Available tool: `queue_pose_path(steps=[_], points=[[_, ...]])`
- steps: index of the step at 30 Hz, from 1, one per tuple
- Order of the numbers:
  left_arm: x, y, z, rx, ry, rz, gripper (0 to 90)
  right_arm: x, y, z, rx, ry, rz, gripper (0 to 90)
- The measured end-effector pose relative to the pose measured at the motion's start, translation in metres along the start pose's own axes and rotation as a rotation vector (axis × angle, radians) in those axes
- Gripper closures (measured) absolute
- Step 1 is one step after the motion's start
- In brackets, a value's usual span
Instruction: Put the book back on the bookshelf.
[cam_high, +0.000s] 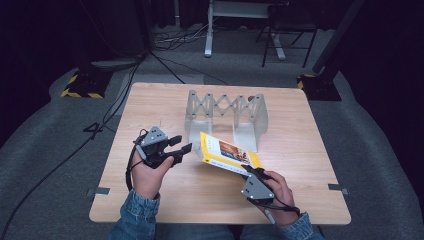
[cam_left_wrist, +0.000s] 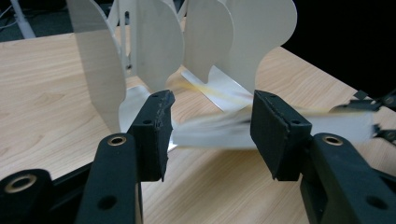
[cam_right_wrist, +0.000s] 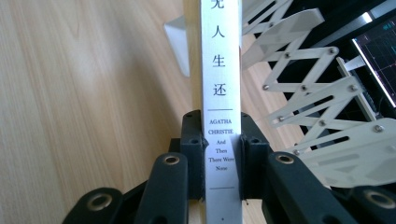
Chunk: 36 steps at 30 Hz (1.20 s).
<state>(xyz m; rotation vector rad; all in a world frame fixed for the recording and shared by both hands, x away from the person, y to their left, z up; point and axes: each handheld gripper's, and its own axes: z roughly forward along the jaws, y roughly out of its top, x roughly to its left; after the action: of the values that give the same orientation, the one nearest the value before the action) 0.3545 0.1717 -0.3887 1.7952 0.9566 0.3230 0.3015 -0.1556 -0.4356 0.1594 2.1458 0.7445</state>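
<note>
A yellow book (cam_high: 226, 154) with a white spine (cam_right_wrist: 222, 93) is held tilted just above the wooden table (cam_high: 150, 200), in front of the metal expanding book rack (cam_high: 225, 116). My right gripper (cam_high: 251, 172) is shut on the book's near end; its jaws clamp both sides of the spine (cam_right_wrist: 222, 158). My left gripper (cam_high: 181, 143) stands open at the book's left, with nothing between its fingers. In the left gripper view the book (cam_left_wrist: 219, 133) is a blur beyond the open gripper (cam_left_wrist: 209, 135), in front of the rack's dividers (cam_left_wrist: 154, 51).
The rack's scissor links (cam_right_wrist: 308, 93) stretch away at the right of the right gripper view. Bare table top (cam_high: 305, 125) lies right of the rack and along the near edge. Cables (cam_high: 115, 110) and stand legs (cam_high: 270, 45) lie on the floor beyond the table.
</note>
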Motion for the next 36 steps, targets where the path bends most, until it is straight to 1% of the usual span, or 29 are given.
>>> queue_pose_path(steps=[5, 6, 10, 14, 16, 19, 22, 25, 27, 30, 33, 36], points=[[0.006, -0.005, -0.008, -0.01, 0.017, -0.02, 49.3, -0.016, 0.002, -0.015, -0.045, -0.009, 0.074, 76.3], [0.008, -0.006, -0.01, -0.009, 0.019, -0.02, 49.3, -0.019, 0.002, -0.017, -0.051, -0.009, 0.092, 76.3], [0.011, -0.013, -0.015, 0.003, 0.031, -0.04, 50.4, -0.028, 0.004, -0.024, -0.077, -0.026, 0.159, 76.3], [0.014, -0.016, -0.022, -0.001, 0.045, -0.047, 50.4, -0.036, 0.007, -0.029, -0.099, -0.044, 0.193, 76.3], [0.014, -0.018, -0.025, -0.003, 0.049, -0.056, 50.4, -0.041, 0.009, -0.031, -0.111, -0.049, 0.208, 76.3], [0.015, -0.021, -0.028, -0.001, 0.057, -0.068, 50.9, -0.049, 0.011, -0.033, -0.122, -0.062, 0.221, 76.3], [0.016, -0.024, -0.032, -0.004, 0.062, -0.074, 51.6, -0.056, 0.013, -0.034, -0.129, -0.079, 0.245, 76.3], [0.017, -0.025, -0.036, -0.004, 0.067, -0.075, 51.6, -0.066, 0.012, -0.035, -0.138, -0.097, 0.286, 76.3], [0.017, -0.027, -0.037, -0.004, 0.071, -0.084, 51.8, -0.072, 0.011, -0.034, -0.142, -0.104, 0.326, 76.2], [0.019, -0.029, -0.04, -0.002, 0.072, -0.092, 51.9, -0.08, 0.01, -0.033, -0.149, -0.122, 0.373, 76.3], [0.02, -0.03, -0.043, -0.008, 0.075, -0.093, 52.1, -0.088, 0.009, -0.031, -0.15, -0.155, 0.425, 76.3], [0.021, -0.031, -0.045, -0.011, 0.078, -0.1, 52.3, -0.094, 0.01, -0.029, -0.158, -0.178, 0.46, 76.3]])
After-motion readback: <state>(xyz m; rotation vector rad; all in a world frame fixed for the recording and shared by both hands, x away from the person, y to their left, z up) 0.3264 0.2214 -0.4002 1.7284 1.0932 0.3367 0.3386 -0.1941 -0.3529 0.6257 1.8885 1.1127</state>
